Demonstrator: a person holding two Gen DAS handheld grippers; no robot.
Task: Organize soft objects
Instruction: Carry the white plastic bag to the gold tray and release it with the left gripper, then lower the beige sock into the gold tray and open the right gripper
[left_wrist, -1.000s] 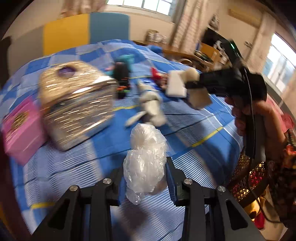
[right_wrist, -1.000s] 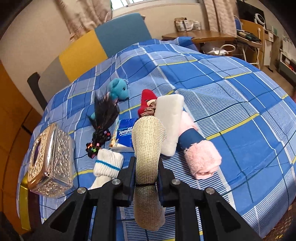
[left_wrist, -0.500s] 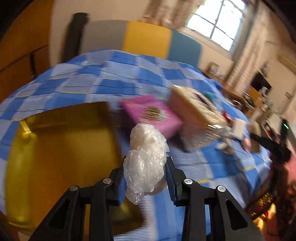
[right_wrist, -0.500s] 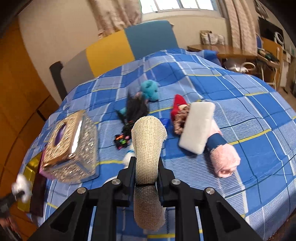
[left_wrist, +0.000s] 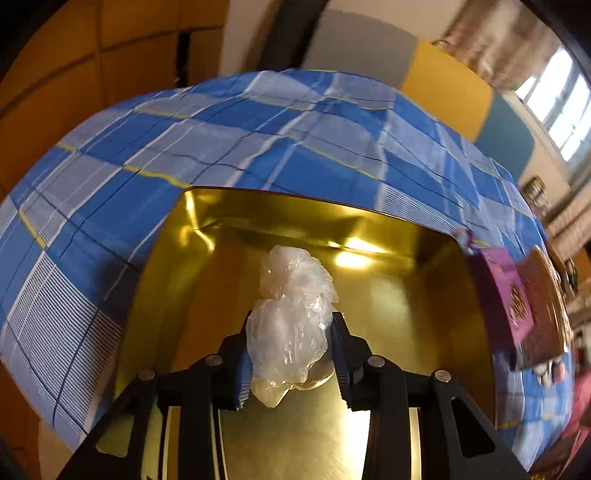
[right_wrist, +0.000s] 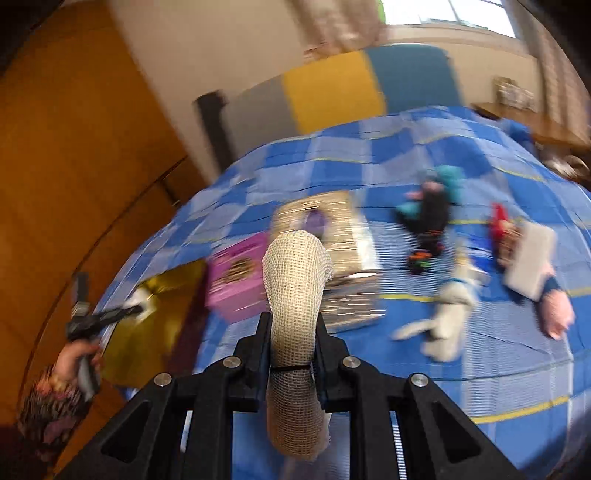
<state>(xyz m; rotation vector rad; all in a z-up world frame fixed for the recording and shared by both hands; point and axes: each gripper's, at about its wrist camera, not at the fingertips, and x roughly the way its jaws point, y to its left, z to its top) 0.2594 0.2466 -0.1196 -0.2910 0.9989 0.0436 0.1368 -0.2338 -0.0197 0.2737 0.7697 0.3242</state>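
Note:
My left gripper (left_wrist: 291, 339) is shut on a crumpled clear plastic bag (left_wrist: 291, 314) and holds it over the inside of a shiny gold tray (left_wrist: 388, 295) on the blue checked bedcover. My right gripper (right_wrist: 293, 332) is shut on a beige mesh bandage roll (right_wrist: 295, 291), above the bed. In the right wrist view the gold tray (right_wrist: 166, 314) is at the left edge of the bed, with the left gripper (right_wrist: 135, 306) and its bag over it.
A purple box (right_wrist: 238, 280) and a glittery tissue box (right_wrist: 332, 258) lie right of the tray. Further right are a black hair piece (right_wrist: 430, 221), teal plush (right_wrist: 448, 177), white socks (right_wrist: 450, 317), white sponge (right_wrist: 530, 262) and pink roll (right_wrist: 557, 314). An orange cabinet (right_wrist: 74, 166) stands left.
My left gripper has swung left from the tissue box to over the gold tray, bag still held. My right gripper has also turned left with the bandage roll.

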